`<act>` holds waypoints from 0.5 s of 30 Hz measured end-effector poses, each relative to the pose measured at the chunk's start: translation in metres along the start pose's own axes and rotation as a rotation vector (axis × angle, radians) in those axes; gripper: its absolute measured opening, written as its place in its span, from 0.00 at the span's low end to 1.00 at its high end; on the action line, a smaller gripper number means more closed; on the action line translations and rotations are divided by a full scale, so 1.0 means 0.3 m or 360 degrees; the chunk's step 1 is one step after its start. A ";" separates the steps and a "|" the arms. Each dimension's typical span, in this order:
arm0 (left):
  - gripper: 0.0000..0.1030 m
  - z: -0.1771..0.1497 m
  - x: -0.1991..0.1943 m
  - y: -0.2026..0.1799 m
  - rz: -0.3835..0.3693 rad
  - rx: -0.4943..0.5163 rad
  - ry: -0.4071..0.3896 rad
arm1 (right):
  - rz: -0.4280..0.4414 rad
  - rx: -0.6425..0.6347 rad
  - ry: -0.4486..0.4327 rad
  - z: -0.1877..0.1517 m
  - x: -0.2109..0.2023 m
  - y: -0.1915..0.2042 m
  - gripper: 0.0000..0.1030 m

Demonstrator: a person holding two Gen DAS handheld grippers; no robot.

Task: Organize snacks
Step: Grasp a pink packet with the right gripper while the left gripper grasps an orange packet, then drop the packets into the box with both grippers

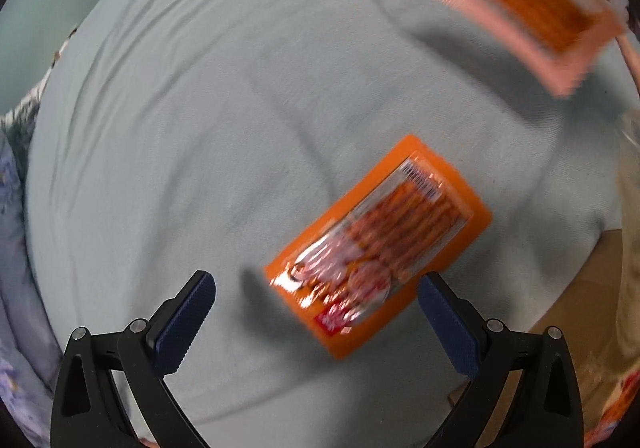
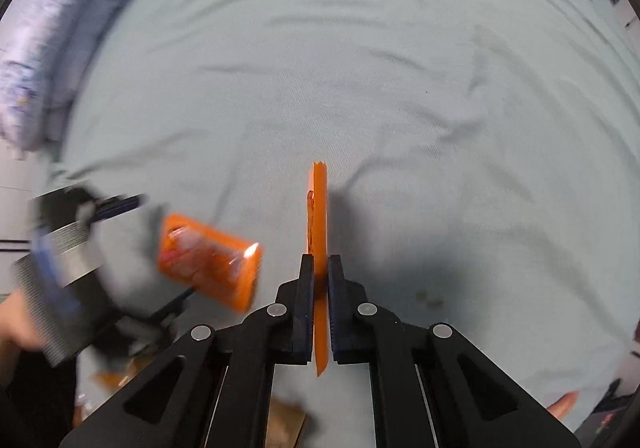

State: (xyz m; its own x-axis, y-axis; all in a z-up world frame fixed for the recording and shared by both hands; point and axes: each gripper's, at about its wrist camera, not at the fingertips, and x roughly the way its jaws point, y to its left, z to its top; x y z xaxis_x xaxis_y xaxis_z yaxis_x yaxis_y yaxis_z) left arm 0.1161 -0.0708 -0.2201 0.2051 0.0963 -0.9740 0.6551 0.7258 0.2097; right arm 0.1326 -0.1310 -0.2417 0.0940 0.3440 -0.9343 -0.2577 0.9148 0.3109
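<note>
An orange snack packet (image 1: pixel 378 244) lies flat on the pale green sheet (image 1: pixel 200 128), just ahead of my open left gripper (image 1: pixel 316 288), between and beyond its fingertips; it touches neither. It also shows in the right wrist view (image 2: pixel 210 260), blurred. My right gripper (image 2: pixel 319 264) is shut on a second orange snack packet (image 2: pixel 319 208), held edge-on above the sheet. That held packet shows in the left wrist view (image 1: pixel 500 4) at the top right, blurred, with the right gripper's dark body over it. My left gripper shows blurred in the right wrist view (image 2: pixel 160 248).
A lilac floral quilt (image 2: pixel 48 48) lies bunched along the bed's left side, also in the left wrist view (image 1: pixel 16 248). A brown cardboard surface (image 1: pixel 580 308) and a clear bag (image 1: pixel 628 208) sit off the bed's right edge.
</note>
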 end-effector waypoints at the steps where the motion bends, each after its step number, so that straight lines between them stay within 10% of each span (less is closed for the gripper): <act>1: 1.00 0.010 0.006 -0.013 0.0012 0.0017 -0.0001 | 0.0050 0.0009 -0.0020 -0.026 -0.039 -0.010 0.04; 13: 0.97 0.113 0.082 -0.085 -0.0134 -0.0092 0.0080 | 0.0552 -0.0088 -0.0170 -0.353 -0.358 0.088 0.04; 15: 0.78 0.130 0.080 -0.060 -0.0184 -0.0141 0.0099 | 0.0597 -0.0121 -0.0143 -0.372 -0.373 0.100 0.04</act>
State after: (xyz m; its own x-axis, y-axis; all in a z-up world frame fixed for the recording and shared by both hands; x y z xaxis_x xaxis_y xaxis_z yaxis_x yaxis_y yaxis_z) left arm 0.1376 -0.1081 -0.2439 0.0847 0.0485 -0.9952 0.6043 0.7916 0.0900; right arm 0.0071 -0.1658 -0.1472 0.0629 0.6719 -0.7379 -0.3603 0.7048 0.6111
